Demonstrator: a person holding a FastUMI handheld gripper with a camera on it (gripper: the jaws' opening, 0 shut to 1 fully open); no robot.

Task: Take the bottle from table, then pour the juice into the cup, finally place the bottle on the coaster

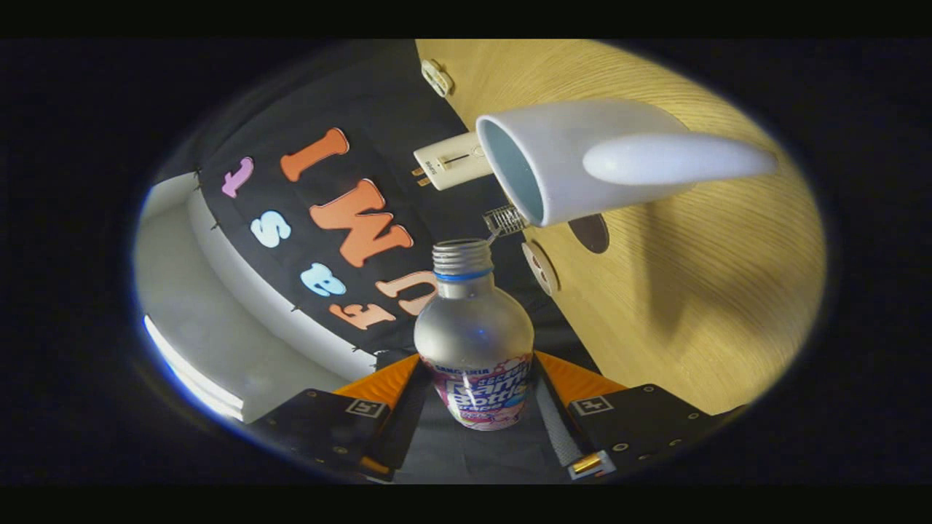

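My gripper (pixel 477 371) is shut on a clear plastic bottle (pixel 473 327), both fingers pressing on its labelled lower body. The bottle has no cap, a blue ring circles its threaded neck, and the label is pink and white. The whole view is rolled over, so the wooden table (pixel 699 313) stands like a wall to the right. A white cup (pixel 561 156) with a long handle (pixel 677 159) stands on that table beyond the bottle, its pale blue inside facing the bottle's mouth. The mouth sits just short of the cup's rim. A dark round coaster (pixel 591 233) peeks out from behind the cup.
A white plug-like device (pixel 451 161) lies at the table's edge behind the cup. A small wire-mesh piece (pixel 504 218) and a round white disc (pixel 540 267) sit near the bottle's mouth. Another small white fitting (pixel 437 76) is farther along the edge.
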